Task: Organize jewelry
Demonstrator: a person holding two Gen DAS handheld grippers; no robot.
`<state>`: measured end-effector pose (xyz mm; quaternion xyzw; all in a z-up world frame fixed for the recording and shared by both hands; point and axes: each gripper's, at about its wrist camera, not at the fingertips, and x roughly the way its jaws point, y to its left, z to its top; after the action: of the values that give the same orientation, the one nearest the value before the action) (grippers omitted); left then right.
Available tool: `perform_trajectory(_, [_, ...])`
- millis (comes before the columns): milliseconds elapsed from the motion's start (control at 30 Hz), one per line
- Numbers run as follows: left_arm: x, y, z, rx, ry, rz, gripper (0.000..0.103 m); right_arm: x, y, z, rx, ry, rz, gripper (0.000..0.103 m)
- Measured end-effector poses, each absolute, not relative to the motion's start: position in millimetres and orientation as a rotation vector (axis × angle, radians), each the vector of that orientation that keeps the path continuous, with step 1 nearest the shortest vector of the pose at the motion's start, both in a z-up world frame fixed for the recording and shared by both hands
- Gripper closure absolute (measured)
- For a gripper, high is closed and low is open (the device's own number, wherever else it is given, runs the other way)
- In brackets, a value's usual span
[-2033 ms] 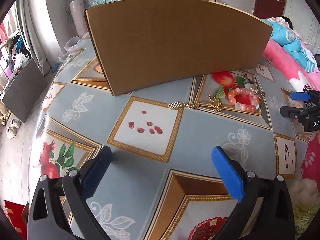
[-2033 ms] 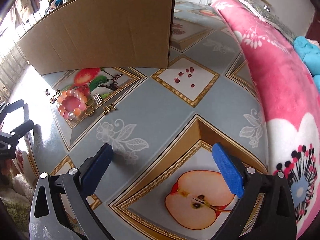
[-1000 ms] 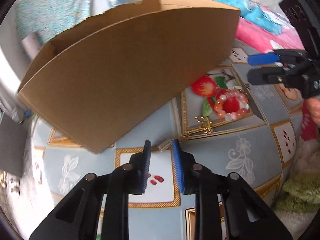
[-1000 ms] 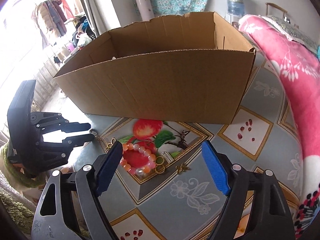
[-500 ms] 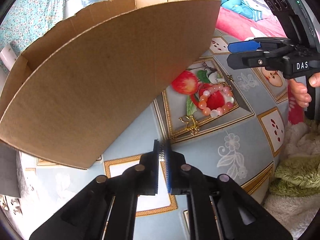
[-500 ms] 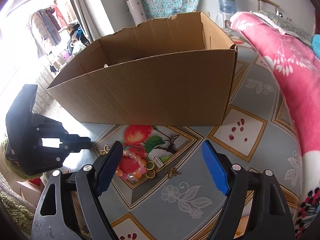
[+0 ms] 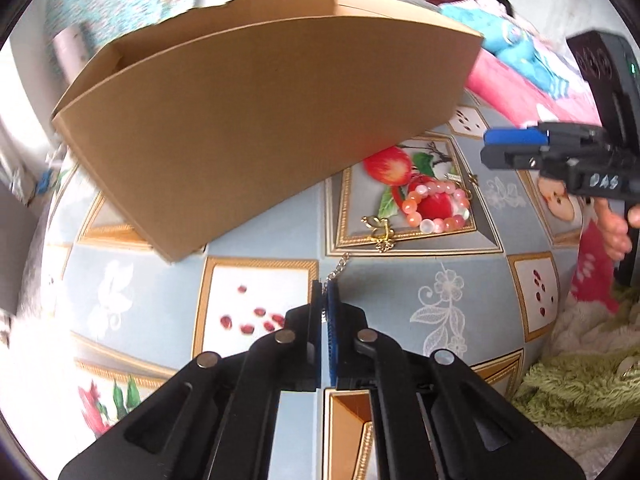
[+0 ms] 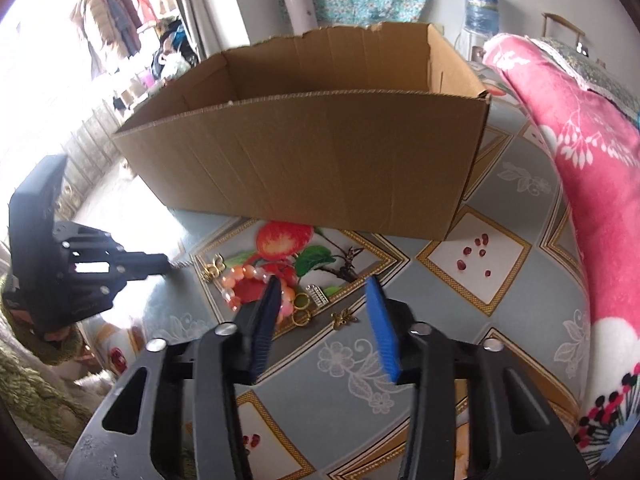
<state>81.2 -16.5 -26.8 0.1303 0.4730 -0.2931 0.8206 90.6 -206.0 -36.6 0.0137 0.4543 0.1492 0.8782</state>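
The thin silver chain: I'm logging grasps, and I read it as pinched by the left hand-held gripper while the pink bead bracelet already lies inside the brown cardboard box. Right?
Not quite. The left hand-held gripper does pinch the thin silver chain, but the pink bead bracelet lies on the patterned tablecloth in front of the brown cardboard box, as the left wrist view shows.

Both tools are black plastic with slotted, scissor-like arms and round silver rivets. The left gripper (image 7: 325,292) carries ribbed blue pads on its fingers, as does the right gripper (image 8: 326,294), whose body bears white "DAS" lettering.
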Motion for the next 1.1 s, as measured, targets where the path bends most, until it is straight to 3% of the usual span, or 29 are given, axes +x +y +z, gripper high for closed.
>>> perform_trajectory(67, [80.1, -13.4, -26.8, 0.258, 1.005, -0.611, 0.101, 94.3, -203.9, -40.6, -0.011, 0.97, 0.305, 0.088])
perform_trajectory(133, [80.2, -11.2, -26.2, 0.249, 1.002, -0.604, 0.101, 98.4, -202.2, -44.4, -0.039, 0.993, 0.311, 0.092])
perform_trajectory(967, [83.2, -7.4, -25.6, 0.219, 1.001, -0.609, 0.101, 112.2, -143.3, -60.6, -0.252, 1.061, 0.39, 0.091])
perform_trajectory(1100, [83.7, -8.2, -25.8, 0.216, 1.001, -0.61, 0.101, 116.2, -144.0, -58.9, -0.238, 1.083, 0.393, 0.098])
